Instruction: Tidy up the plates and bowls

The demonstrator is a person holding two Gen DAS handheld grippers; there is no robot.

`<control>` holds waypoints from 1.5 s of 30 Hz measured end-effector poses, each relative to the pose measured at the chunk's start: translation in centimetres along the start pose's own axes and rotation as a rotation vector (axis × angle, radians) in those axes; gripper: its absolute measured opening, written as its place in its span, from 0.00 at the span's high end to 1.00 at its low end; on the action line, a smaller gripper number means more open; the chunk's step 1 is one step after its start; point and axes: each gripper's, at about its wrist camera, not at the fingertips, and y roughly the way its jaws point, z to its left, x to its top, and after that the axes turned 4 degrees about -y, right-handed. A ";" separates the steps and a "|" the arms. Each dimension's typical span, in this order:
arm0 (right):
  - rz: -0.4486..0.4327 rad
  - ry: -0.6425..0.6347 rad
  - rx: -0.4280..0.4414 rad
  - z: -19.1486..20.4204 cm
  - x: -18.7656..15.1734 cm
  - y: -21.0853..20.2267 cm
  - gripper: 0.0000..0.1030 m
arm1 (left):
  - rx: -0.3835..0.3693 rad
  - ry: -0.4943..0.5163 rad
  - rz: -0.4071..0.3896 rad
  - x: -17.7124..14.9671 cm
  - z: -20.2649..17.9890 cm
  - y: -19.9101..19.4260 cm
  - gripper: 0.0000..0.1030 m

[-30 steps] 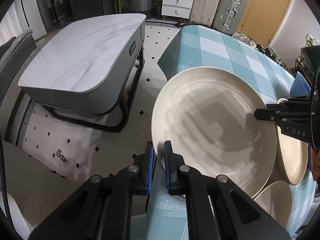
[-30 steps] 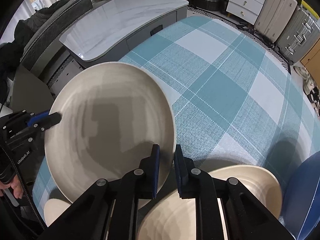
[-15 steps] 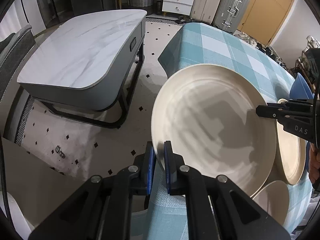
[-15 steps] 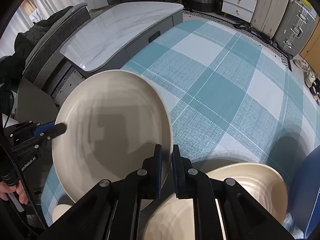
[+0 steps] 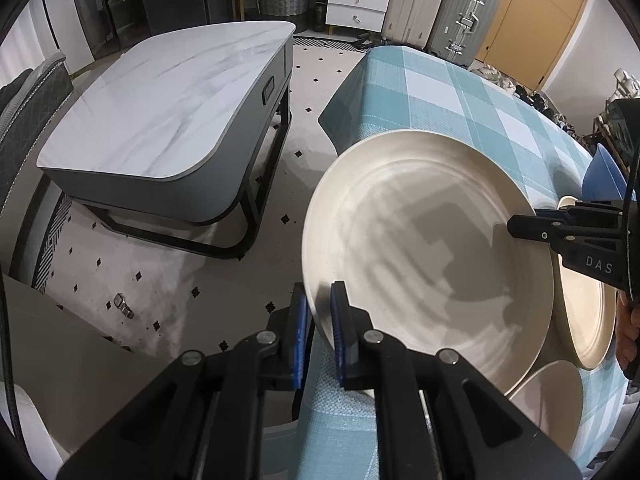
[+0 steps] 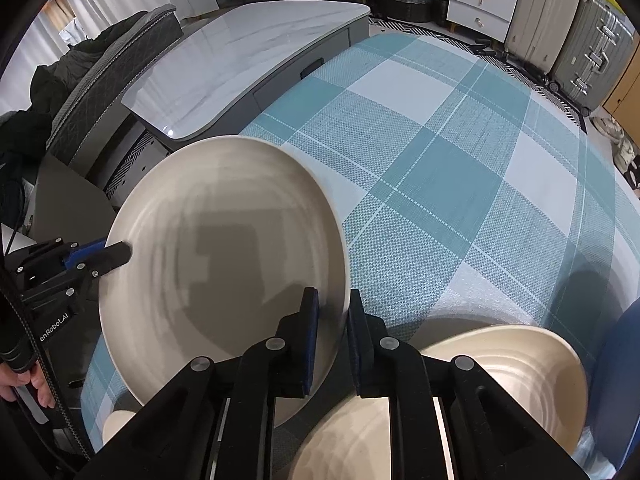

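Stiffness is what the large cream plate (image 5: 432,248) is judged to offer: it looks rigid, with a smooth glazed face and a thin raised rim, so no give is expected under the pads, while a slip is judged likely if the hold is loosened. Moderate weight is assumed, and breakage is thought possible if it is dropped or knocked against the other dishes. The rim is taken as the only sensible place to hold it, and it is held there now. It is pinched at the near rim by the left claw (image 5: 318,312), whose jaws are drawn narrow on the edge, and at the opposite rim by the right claw (image 6: 332,316), likewise closed down on it. The jaws of both have just been opening very slightly, with the rim between the pads. The plate is held tilted above the near corner of the worktop (image 6: 460,168), which is covered with a teal checked cloth. A second cream dish (image 6: 500,372) lies just beside and partly below it, and a smaller cream dish (image 5: 552,400) rests near the worktop's edge.

The letters "DAS" are read on the right claw's body in the left wrist view, and "enRobot.AI", cut off at the start, on the left claw's body in the right wrist view.
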 end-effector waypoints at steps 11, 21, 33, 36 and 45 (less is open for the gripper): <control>-0.019 0.045 0.001 0.1 0.1 -0.7 0.89 | 0.046 -0.014 0.017 -0.2 -0.2 -0.2 0.89; -0.011 0.075 0.006 0.0 0.8 -0.6 0.90 | 0.054 -0.024 0.030 -0.1 0.1 -0.3 0.90; 0.048 0.104 0.056 0.5 -0.7 0.3 0.88 | 0.049 -0.024 0.023 -0.6 0.3 -0.4 0.86; 0.051 0.097 0.055 0.9 -0.9 0.4 0.85 | 0.041 -0.032 0.026 -0.6 0.2 -0.2 0.86; 0.014 0.142 0.054 0.6 -0.8 -0.7 0.88 | 0.051 -0.053 0.054 -0.4 0.1 -0.6 0.86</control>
